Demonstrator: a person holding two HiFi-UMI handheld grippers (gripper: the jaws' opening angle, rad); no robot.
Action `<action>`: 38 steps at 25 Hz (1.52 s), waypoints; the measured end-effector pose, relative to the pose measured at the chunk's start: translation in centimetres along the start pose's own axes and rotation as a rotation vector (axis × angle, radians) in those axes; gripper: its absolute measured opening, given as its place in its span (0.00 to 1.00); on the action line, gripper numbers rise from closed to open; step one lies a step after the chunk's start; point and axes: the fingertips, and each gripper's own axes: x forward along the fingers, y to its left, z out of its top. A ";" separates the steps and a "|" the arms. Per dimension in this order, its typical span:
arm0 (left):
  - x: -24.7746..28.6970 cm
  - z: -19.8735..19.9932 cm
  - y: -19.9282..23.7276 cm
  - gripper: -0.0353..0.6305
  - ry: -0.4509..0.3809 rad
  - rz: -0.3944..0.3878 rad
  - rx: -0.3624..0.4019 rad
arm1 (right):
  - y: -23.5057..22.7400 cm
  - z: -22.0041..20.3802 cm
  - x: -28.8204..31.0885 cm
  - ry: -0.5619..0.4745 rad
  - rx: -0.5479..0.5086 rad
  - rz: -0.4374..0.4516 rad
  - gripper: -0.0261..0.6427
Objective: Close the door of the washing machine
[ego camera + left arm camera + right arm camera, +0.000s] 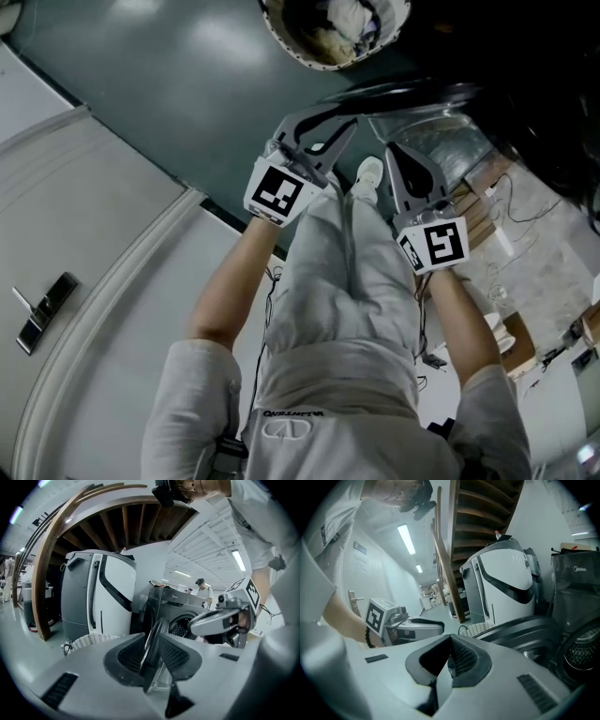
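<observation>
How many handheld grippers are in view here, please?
2. The left gripper is held out at the head view's left, jaws apart; the right gripper is beside it at the right, jaws together. No others show, though some could be out of view.

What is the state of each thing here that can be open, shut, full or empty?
Washing machine door: open, swung away from the drum.
Left gripper: open, the door's edge showing in its gap.
Right gripper: shut, nothing between its jaws.
Basket: holds laundry.
</observation>
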 end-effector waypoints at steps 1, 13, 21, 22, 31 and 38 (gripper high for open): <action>0.4 -0.5 0.1 0.19 0.005 -0.008 0.008 | -0.1 -0.5 0.2 0.002 0.003 -0.003 0.06; 3.9 -6.9 1.7 0.21 0.076 -0.117 0.091 | -1.8 -6.0 1.7 0.016 0.058 -0.049 0.06; 5.3 -9.2 1.4 0.21 0.143 -0.236 0.182 | -1.8 -8.0 2.0 0.031 0.095 -0.056 0.06; 5.4 -9.4 1.4 0.21 0.150 -0.244 0.193 | -1.8 -8.2 2.0 0.032 0.099 -0.058 0.06; 6.0 -9.9 1.4 0.16 0.152 -0.259 0.248 | -1.2 -9.2 1.7 0.035 0.132 -0.080 0.06; 5.7 -10.2 0.9 0.15 0.175 -0.241 0.291 | -1.1 -9.7 1.1 0.027 0.147 -0.121 0.06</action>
